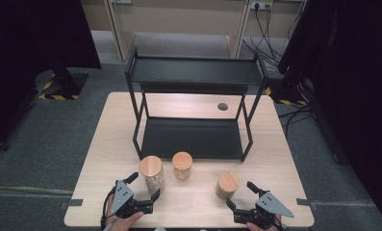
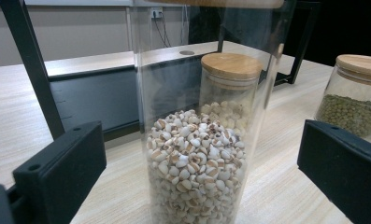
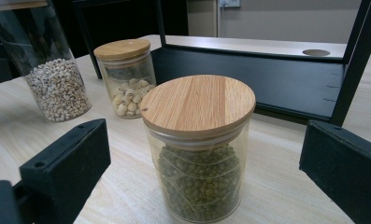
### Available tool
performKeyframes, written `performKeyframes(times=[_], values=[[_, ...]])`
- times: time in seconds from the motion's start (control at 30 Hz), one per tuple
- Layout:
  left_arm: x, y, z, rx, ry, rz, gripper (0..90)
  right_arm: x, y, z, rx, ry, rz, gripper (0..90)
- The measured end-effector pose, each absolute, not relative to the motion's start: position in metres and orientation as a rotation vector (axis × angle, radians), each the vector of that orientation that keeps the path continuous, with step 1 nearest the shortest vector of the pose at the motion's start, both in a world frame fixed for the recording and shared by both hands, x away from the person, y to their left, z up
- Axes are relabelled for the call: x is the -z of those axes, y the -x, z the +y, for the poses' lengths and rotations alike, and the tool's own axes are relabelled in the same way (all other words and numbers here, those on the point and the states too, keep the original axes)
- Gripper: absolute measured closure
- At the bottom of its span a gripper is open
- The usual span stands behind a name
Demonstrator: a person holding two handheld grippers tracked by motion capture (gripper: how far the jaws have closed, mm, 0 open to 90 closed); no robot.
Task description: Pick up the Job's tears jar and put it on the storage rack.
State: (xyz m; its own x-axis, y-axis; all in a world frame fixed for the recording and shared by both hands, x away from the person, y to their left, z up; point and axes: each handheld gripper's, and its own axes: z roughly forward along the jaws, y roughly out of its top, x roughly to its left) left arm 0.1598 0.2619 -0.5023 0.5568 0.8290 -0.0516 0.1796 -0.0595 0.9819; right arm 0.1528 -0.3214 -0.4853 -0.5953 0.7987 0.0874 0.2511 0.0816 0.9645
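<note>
Near the counter's front edge, a tall grain jar [image 1: 152, 174] and a short green-bean jar [image 1: 227, 185] each stand between released, wide-open jaws of the left gripper [image 1: 143, 188] and right gripper [image 1: 241, 195], untouched.

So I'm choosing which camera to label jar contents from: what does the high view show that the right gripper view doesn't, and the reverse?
High view alone: both grippers, left and right, jaws open, the rack's top shelf, the floor. Right gripper view alone: contents, green beans in the short jar, pale seeds in the middle jar, small grains in the tall jar. Shared: three wood-lidded jars, rack, table.
</note>
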Motion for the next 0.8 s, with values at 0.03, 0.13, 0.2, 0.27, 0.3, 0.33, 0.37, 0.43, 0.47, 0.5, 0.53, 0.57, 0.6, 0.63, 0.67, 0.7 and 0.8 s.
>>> performKeyframes(times=[0.03, 0.13, 0.2, 0.27, 0.3, 0.33, 0.37, 0.43, 0.47, 0.5, 0.53, 0.57, 0.6, 0.63, 0.67, 0.7, 0.8], values=[[0.5024, -0.1597, 0.2618, -0.664, -1.572, 0.882, 0.7, 0.4853, -0.1527, -0.3214, -1.536, -1.034, 1.895, 2.1], [0.5024, -0.1594, 0.2619, -0.665, -1.571, 0.882, 0.7, 0.4854, -0.1527, -0.3214, -1.537, -1.035, 1.894, 2.1], [0.5023, -0.1593, 0.2619, -0.665, -1.570, 0.882, 0.8, 0.4853, -0.1527, -0.3214, -1.538, -1.037, 1.894, 2.1], [0.5023, -0.1593, 0.2620, -0.666, -1.570, 0.883, 0.8, 0.4854, -0.1528, -0.3212, -1.537, -1.038, 1.896, 2.1], [0.5025, -0.1593, 0.2620, -0.666, -1.570, 0.885, 0.8, 0.4854, -0.1531, -0.3213, -1.538, -1.038, 1.896, 2.1], [0.5025, -0.1593, 0.2620, -0.666, -1.570, 0.885, 0.8, 0.4854, -0.1531, -0.3212, -1.539, -1.042, 1.896, 2.1], [0.5026, -0.1592, 0.2619, -0.666, -1.569, 0.885, 0.8, 0.4854, -0.1531, -0.3212, -1.539, -1.042, 1.896, 2.1], [0.5027, -0.1592, 0.2618, -0.666, -1.569, 0.885, 0.8, 0.4855, -0.1531, -0.3211, -1.539, -1.044, 1.895, 2.1], [0.5027, -0.1593, 0.2618, -0.666, -1.569, 0.884, 0.8, 0.4855, -0.1531, -0.3211, -1.539, -1.044, 1.895, 2.1], [0.5029, -0.1592, 0.2616, -0.667, -1.569, 0.884, 0.8, 0.4856, -0.1531, -0.3210, -1.539, -1.045, 1.895, 2.1], [0.5029, -0.1591, 0.2615, -0.666, -1.569, 0.885, 0.9, 0.4857, -0.1531, -0.3210, -1.539, -1.045, 1.895, 2.1], [0.5030, -0.1590, 0.2613, -0.666, -1.568, 0.885, 0.9, 0.4858, -0.1530, -0.3209, -1.539, -1.046, 1.894, 2.1], [0.5031, -0.1590, 0.2611, -0.667, -1.568, 0.884, 0.8, 0.4857, -0.1529, -0.3209, -1.540, -1.048, 1.893, 2.1], [0.5031, -0.1590, 0.2609, -0.667, -1.568, 0.884, 0.9, 0.4858, -0.1529, -0.3209, -1.540, -1.047, 1.893, 2.1], [0.5032, -0.1590, 0.2608, -0.667, -1.568, 0.884, 1.0, 0.4859, -0.1530, -0.3210, -1.541, -1.046, 1.893, 2.1], [0.5033, -0.1590, 0.2607, -0.666, -1.568, 0.885, 1.0, 0.4859, -0.1531, -0.3210, -1.542, -1.047, 1.893, 2.1], [0.5036, -0.1592, 0.2602, -0.663, -1.570, 0.887, 1.0, 0.4862, -0.1534, -0.3210, -1.545, -1.048, 1.892, 2.1]])
